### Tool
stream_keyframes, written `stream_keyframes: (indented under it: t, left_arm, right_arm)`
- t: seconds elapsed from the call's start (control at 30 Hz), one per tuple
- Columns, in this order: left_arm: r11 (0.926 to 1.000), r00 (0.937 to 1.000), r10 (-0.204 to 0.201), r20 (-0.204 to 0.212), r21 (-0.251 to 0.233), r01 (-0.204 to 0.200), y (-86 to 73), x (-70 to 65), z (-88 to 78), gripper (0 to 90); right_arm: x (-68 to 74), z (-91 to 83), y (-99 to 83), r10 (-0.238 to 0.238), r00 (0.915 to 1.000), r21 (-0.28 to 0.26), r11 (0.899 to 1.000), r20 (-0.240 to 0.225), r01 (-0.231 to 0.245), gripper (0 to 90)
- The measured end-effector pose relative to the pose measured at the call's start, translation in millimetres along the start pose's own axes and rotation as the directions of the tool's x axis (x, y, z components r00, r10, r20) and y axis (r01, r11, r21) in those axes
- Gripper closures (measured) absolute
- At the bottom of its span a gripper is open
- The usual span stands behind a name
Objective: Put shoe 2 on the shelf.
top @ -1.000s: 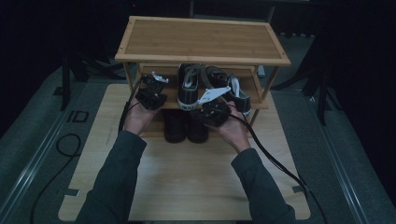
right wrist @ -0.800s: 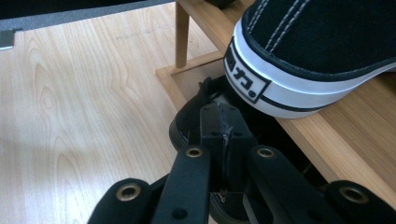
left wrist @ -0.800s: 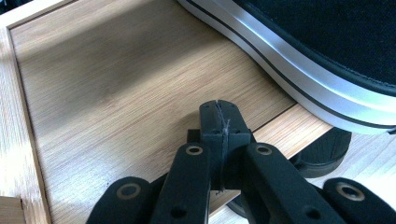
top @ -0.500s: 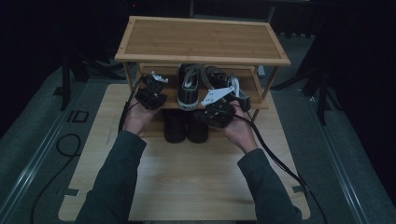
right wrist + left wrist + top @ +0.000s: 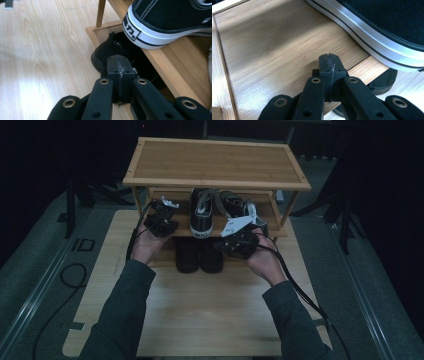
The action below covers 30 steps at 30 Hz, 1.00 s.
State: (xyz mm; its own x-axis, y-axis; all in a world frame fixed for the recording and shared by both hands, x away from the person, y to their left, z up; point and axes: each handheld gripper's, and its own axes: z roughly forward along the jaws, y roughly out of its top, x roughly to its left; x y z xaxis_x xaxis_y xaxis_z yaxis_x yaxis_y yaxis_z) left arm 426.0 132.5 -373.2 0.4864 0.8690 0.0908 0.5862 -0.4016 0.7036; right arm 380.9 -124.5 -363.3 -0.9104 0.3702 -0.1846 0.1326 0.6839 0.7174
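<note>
Meanwhile both tongs were pressed together and empty: the left tongs [image 5: 329, 65] over the middle shelf [image 5: 274, 50], the right tongs [image 5: 118, 68] near the sneaker [image 5: 170, 22].

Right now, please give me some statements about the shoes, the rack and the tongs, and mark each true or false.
1. Both tongs are shut and empty. True: left tongs and right tongs hold nothing.
2. The sneaker stands on the rack's top shelf. False: it stands on the middle shelf.
3. A pair of black shoes sits at the bottom. True.
4. The sneaker is red. False: black with a white sole.
</note>
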Motion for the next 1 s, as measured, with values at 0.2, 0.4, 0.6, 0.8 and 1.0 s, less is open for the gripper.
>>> stream_keyframes:
  t: [0.2,0.4,0.6,0.8,1.0]
  left_arm:
    - [1.0,1.0,0.004,-0.002,0.004,-0.004,0.4,-0.3,0.0,90.0]
    - [1.0,1.0,0.001,0.001,0.002,-0.001,0.2,0.0,0.0,90.0]
    - [1.0,1.0,0.001,0.003,0.002,-0.001,0.1,0.3,0.0,90.0]
    - [1.0,1.0,0.004,0.0,0.002,-0.004,0.2,0.0,0.0,90.0]
    - [1.0,1.0,0.003,0.0,0.002,-0.003,0.1,0.0,0.0,90.0]
  right_arm:
    - [-3.5,-13.1,-11.1,0.007,0.9999,-0.001,1.0,0.015,-0.007,90.0]
    - [-6.6,-24.3,-23.8,0.018,0.9996,-0.002,1.0,0.023,-0.018,89.9]
    - [-10.2,-34.1,-37.4,0.034,0.999,0.003,0.999,0.027,-0.035,89.9]
    - [-13.9,-44.7,-50.6,0.066,0.9976,-0.017,0.998,0.023,-0.065,89.1]
    - [-18.8,-54.3,-62.1,0.087,0.9954,-0.016,0.996,0.04,-0.087,89.7]
